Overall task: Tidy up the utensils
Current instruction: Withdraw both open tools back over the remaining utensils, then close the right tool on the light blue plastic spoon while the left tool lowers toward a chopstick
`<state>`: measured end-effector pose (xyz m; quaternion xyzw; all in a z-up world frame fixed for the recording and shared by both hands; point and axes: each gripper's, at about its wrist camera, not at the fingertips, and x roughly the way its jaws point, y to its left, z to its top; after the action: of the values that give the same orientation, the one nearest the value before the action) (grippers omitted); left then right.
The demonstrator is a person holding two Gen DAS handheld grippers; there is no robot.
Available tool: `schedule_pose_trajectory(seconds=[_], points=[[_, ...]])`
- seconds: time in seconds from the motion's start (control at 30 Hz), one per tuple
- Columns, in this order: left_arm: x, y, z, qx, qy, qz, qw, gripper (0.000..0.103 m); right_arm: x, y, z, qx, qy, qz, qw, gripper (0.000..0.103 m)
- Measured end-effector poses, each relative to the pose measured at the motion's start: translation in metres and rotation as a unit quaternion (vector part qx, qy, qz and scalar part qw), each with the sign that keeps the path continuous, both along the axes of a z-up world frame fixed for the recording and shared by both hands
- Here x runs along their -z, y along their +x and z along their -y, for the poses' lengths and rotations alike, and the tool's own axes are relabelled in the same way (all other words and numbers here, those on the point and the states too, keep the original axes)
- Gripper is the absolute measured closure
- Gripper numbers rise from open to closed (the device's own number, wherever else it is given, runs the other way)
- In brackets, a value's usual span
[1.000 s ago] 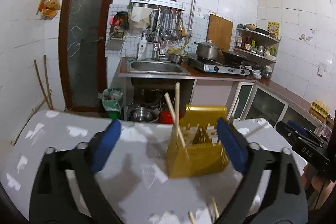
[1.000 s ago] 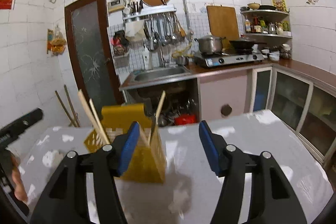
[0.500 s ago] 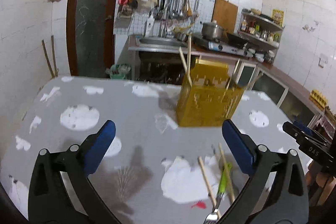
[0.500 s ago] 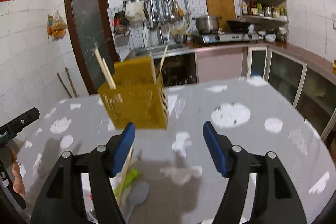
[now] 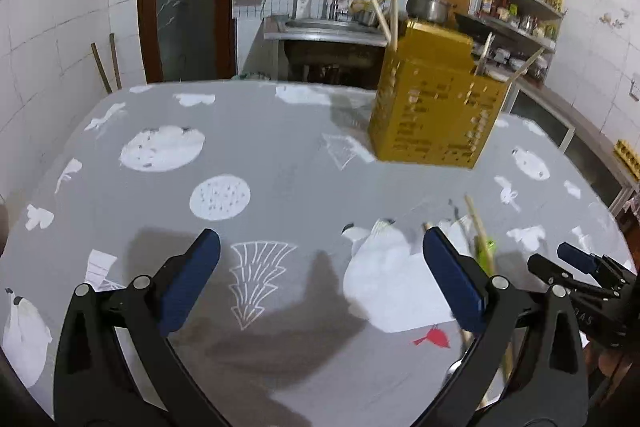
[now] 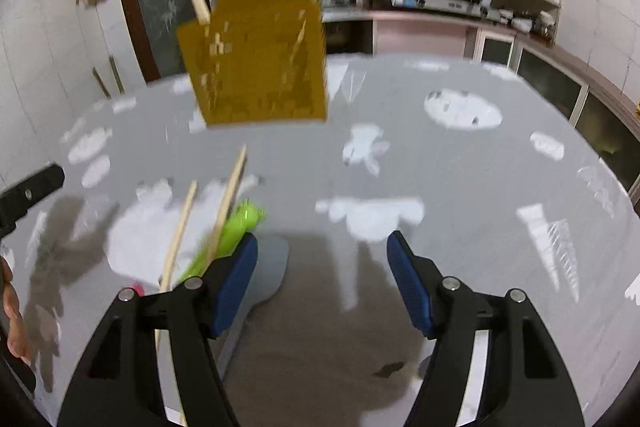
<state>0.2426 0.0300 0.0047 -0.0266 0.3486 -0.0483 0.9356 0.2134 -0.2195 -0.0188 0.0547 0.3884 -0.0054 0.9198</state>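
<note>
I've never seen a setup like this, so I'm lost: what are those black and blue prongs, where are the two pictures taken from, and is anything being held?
A person holds a hand-operated claw in each hand, each with a camera looking along its blue-padded fingers. One picture is from the left claw, the other from the right claw. Both are open and hold nothing. On the grey patterned tablecloth stands a yellow utensil holder with chopsticks in it. Loose chopsticks and a green-handled utensil lie on the cloth near the right claw.

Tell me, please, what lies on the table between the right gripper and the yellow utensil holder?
In the right wrist view, two wooden chopsticks and a green-handled utensil lie between the right gripper and the yellow utensil holder.
</note>
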Motion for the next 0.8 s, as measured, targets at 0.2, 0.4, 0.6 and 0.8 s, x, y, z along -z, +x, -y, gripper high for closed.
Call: schedule_pose_trajectory(seconds=[0.2, 0.4, 0.6, 0.8], points=[[0.018, 0.008, -0.006, -0.013, 0.003, -0.031, 0.9994, 0.005, 0.011, 0.001, -0.018, -0.010, -0.007, -0.025, 1.000, 0.037], [0.023, 0.012, -0.013, -0.028, -0.006, -0.049, 0.9984, 0.005, 0.016, 0.003, -0.033, -0.004, -0.025, -0.045, 0.999, 0.041], [0.027, 0.010, -0.007, -0.021, 0.000, -0.064, 0.9977, 0.005, 0.019, 0.009, -0.034, 0.007, -0.022, -0.054, 0.998, 0.057], [0.031, 0.012, 0.001, -0.016, -0.007, -0.084, 0.9963, 0.005, 0.018, 0.017, -0.035, 0.005, -0.011, -0.067, 0.998, 0.067]])
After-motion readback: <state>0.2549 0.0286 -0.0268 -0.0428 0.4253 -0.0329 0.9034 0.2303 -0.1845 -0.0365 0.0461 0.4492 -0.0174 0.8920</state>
